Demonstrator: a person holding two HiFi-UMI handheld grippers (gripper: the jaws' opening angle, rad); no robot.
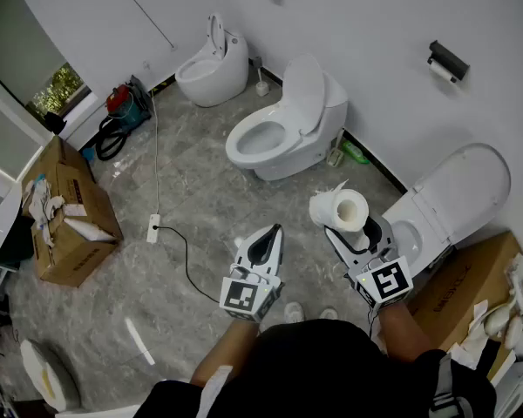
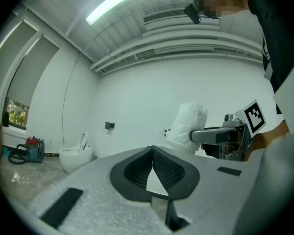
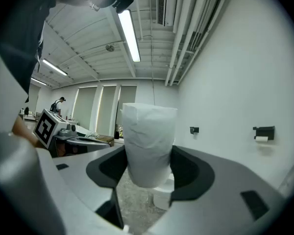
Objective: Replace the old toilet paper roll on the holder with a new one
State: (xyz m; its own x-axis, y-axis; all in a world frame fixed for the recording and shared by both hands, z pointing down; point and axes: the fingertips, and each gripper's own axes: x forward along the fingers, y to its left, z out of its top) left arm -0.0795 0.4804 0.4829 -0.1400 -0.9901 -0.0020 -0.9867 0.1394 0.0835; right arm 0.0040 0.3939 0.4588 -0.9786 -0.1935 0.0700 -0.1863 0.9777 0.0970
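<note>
While the person is standing by the white toilet (image 1: 288,124), the right gripper (image 1: 356,226) is holding the new toilet paper roll (image 1: 340,207), fingers wide around it, and the left gripper (image 2: 152,153) is hanging empty, fingers together. Well apart, the wall holder (image 1: 447,59) is carrying the old roll (image 1: 441,73). Soft paper could be slipping loose under a light squeeze.
</note>
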